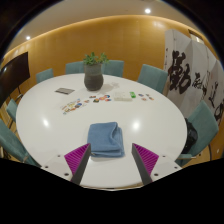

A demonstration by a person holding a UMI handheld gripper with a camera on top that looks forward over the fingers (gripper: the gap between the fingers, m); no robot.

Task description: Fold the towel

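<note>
Room: wood-panelled walls with a bright strip of light along the top; a white hanging (190,72) with large black brush characters stands beyond the table, to the right.
Table: a large round white table (60,120) fills the middle of the view, its far half strewn with small items, its near half mostly bare.
Chairs: teal chairs (152,77) ring the table, several at the far side and others close in at either side of the fingers.
Towel: a blue towel (105,139) lies flat on the table's near side as a compact, roughly rectangular bundle; it sits just ahead of the fingers and in line with the gap between them, touched by neither.
Plant: a dark pot holding a green plant (94,72) stands upright near the table's far edge.
Gripper: the gripper (111,157) hovers over the near rim of the table, its two fingers spread wide apart with nothing held; a magenta pad (77,155) shows on the inner face of each.
Small items: cards or papers (98,99) and a dark flat object (64,91) lie scattered near the pot, too small to identify.
</note>
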